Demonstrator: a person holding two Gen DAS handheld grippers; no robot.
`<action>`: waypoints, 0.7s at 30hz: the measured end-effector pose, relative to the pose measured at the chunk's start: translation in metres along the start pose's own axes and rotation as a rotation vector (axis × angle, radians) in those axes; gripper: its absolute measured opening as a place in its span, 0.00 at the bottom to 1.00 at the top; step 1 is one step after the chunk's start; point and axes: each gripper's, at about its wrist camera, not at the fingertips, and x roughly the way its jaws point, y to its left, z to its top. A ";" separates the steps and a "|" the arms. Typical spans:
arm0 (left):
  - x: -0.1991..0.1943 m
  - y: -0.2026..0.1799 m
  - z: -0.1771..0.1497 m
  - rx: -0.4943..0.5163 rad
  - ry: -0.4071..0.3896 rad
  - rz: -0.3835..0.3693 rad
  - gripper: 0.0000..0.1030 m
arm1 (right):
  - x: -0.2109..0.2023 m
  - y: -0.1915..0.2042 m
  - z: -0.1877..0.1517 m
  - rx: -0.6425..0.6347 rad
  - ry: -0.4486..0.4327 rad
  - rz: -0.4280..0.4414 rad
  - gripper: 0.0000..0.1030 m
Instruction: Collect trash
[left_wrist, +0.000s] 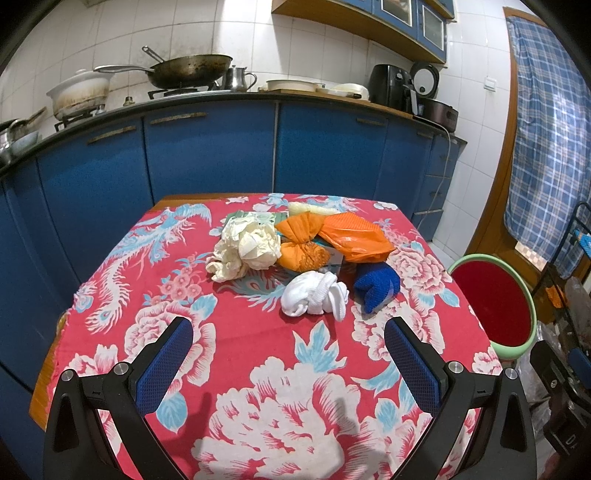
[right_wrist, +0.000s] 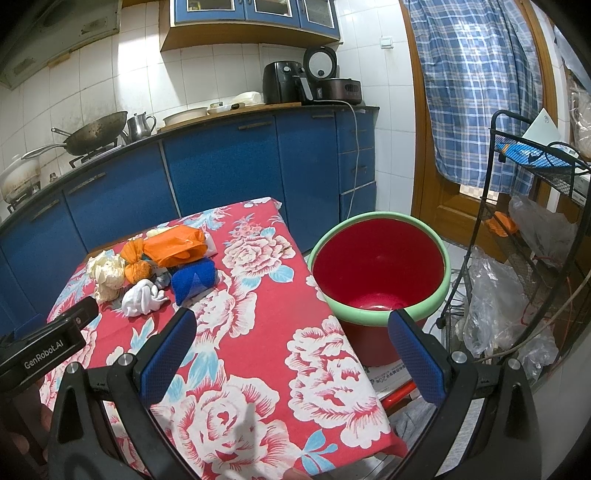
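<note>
A heap of trash lies at the far middle of the table with the red flowered cloth (left_wrist: 258, 354): crumpled cream paper (left_wrist: 247, 247), an orange tied bundle (left_wrist: 301, 245), an orange plastic bag (left_wrist: 354, 238), a white wad (left_wrist: 314, 293) and a blue mesh piece (left_wrist: 376, 286). My left gripper (left_wrist: 288, 332) is open above the near part of the cloth, short of the white wad. My right gripper (right_wrist: 291, 325) is open over the table's right edge, with the same heap (right_wrist: 159, 266) to its far left. A red bucket with a green rim (right_wrist: 376, 266) stands on the floor right of the table.
Blue kitchen cabinets (left_wrist: 207, 155) run behind the table, with a wok (left_wrist: 188, 68), pots and appliances on the counter. A black wire rack (right_wrist: 528, 221) with plastic bags stands to the right of the bucket. A checked curtain (right_wrist: 476, 88) hangs over a wooden door.
</note>
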 end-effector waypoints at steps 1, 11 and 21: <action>-0.001 0.000 0.001 0.000 0.000 0.000 1.00 | 0.001 0.000 -0.001 0.001 0.003 0.001 0.99; 0.004 -0.001 -0.007 0.004 0.014 0.003 1.00 | 0.001 0.002 -0.003 0.001 0.014 0.000 0.99; 0.017 0.013 0.010 -0.009 0.039 0.032 1.00 | 0.024 0.002 0.005 -0.015 0.048 0.037 0.99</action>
